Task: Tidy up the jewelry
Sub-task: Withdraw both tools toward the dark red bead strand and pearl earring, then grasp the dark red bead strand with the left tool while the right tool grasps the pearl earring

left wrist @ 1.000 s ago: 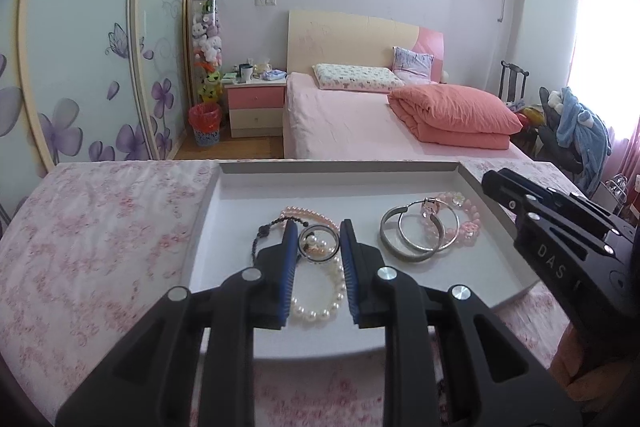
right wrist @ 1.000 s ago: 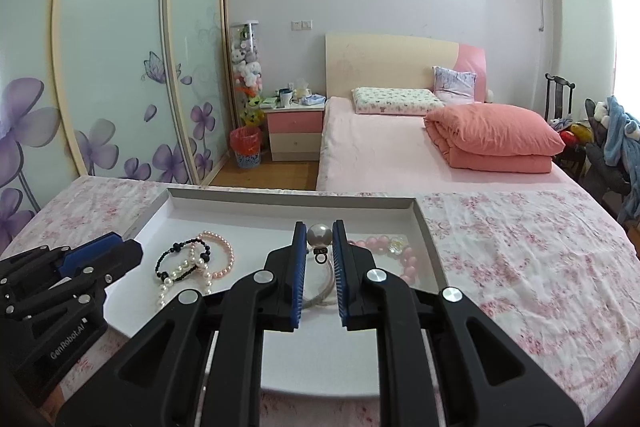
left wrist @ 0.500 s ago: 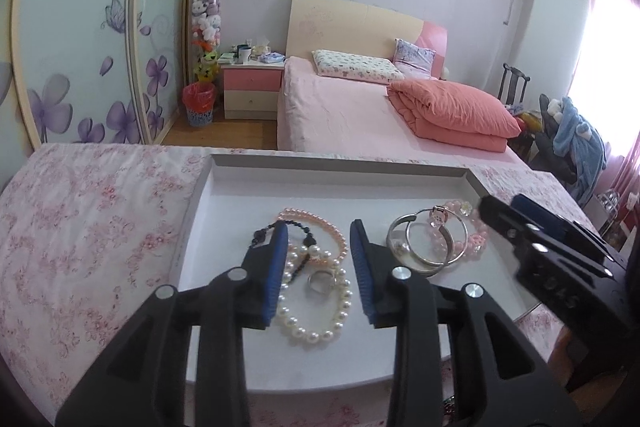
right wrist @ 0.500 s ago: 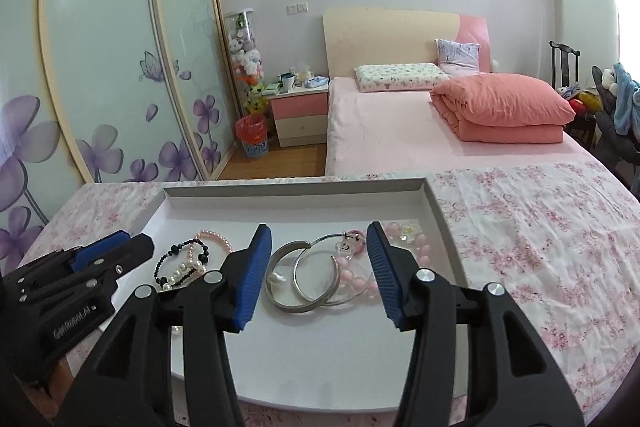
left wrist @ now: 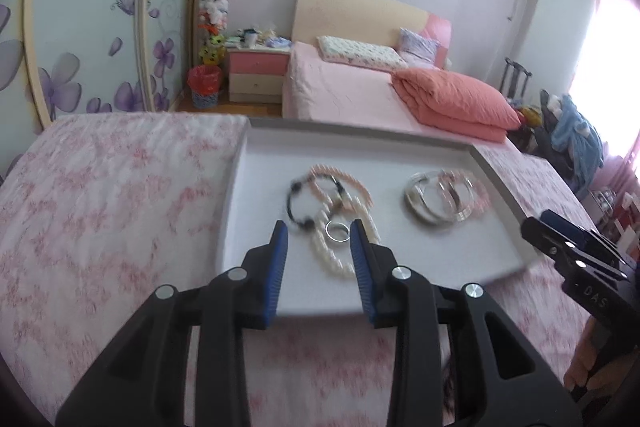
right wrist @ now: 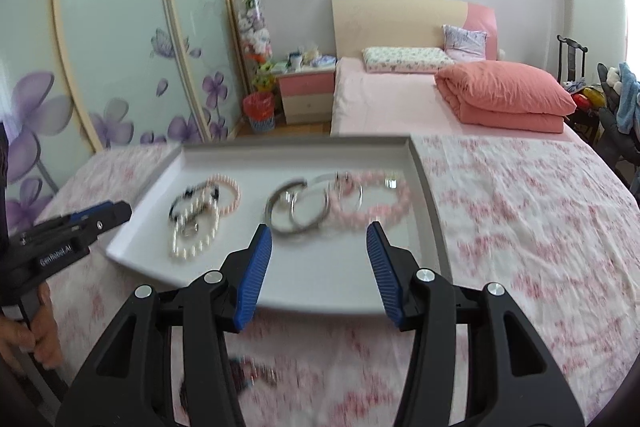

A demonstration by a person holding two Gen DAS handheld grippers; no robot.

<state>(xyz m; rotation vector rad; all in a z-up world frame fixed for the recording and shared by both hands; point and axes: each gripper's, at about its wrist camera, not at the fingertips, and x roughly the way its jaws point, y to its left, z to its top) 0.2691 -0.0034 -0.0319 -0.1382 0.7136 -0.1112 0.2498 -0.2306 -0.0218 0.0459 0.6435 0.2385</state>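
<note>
Both grippers are hanging released, nothing held: left gripper [left wrist: 318, 231], right gripper [right wrist: 319, 233]. Small ring [left wrist: 337, 230] inside tray [left wrist: 360, 137] is looking light, hard, slippery; pinching across its band.

Black left claw [left wrist: 318, 241], blue ribbed pads, silver screws, right claw [right wrist: 319, 241] alike

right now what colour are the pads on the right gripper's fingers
Blue, ribbed pads on black fingers; clearest in the right wrist view.
</note>
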